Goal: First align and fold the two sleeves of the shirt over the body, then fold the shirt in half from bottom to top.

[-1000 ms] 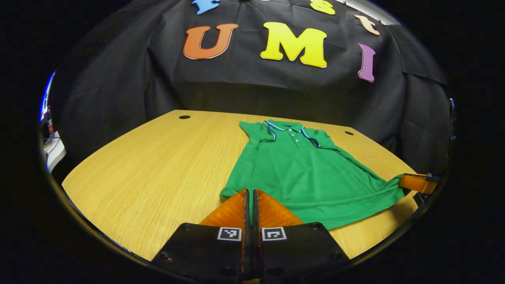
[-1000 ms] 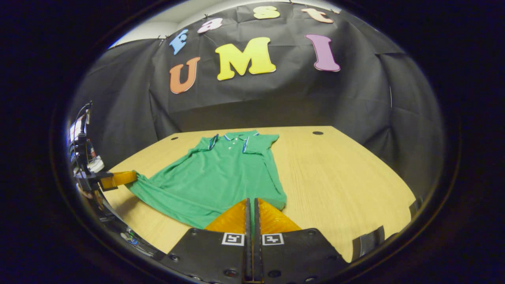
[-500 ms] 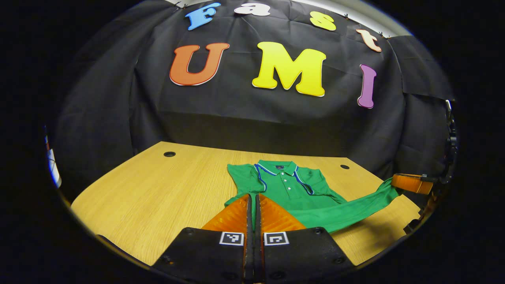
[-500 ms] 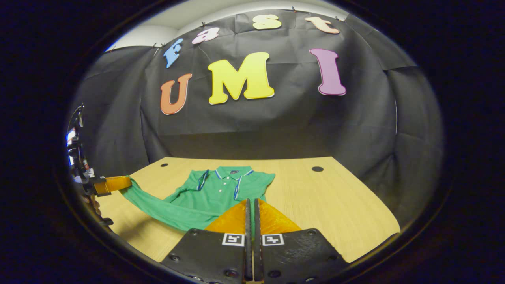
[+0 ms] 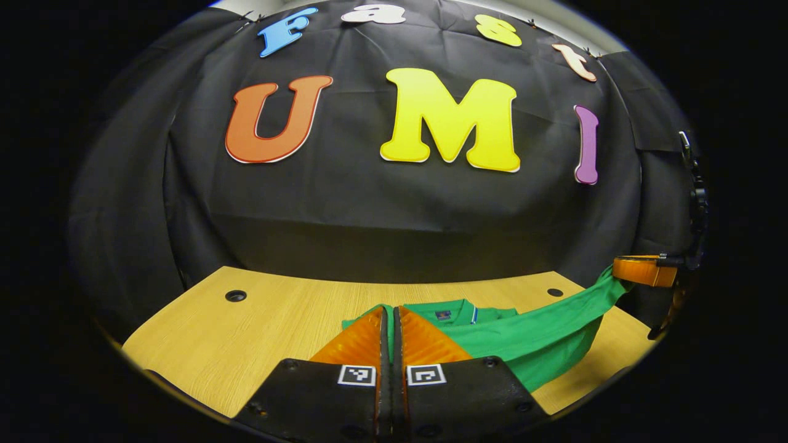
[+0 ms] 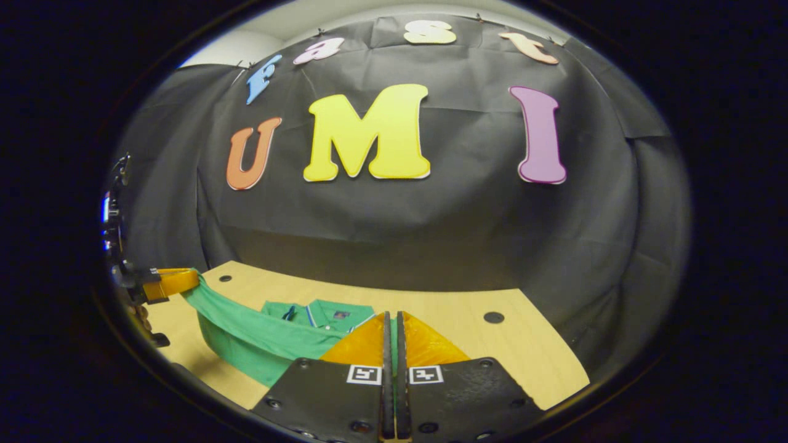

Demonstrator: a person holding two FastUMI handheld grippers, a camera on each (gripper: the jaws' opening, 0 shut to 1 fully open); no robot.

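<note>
As we carry the hem up and forward, the green shirt [image 5: 529, 338] changes from a garment lying flat on the worktop [image 5: 258, 332] a second ago into a band of cloth slung between our two claws. The left claw [image 5: 388, 314] is closed on one bottom corner, cloth pinched in the slit between its fingers. The right claw [image 6: 392, 320] is closed on the other corner the same way. Ahead of the left claw, the right claw [image 5: 640, 269] holds its corner high off to the right, the hem sagging between them. Just beyond both claws, the collar [image 6: 326, 311] lies flat on the worktop, much nearer than before. We judge the sleeves are done and the bottom-to-top fold is well along; what remains is lowering the hem level onto the shoulders and releasing.
</note>
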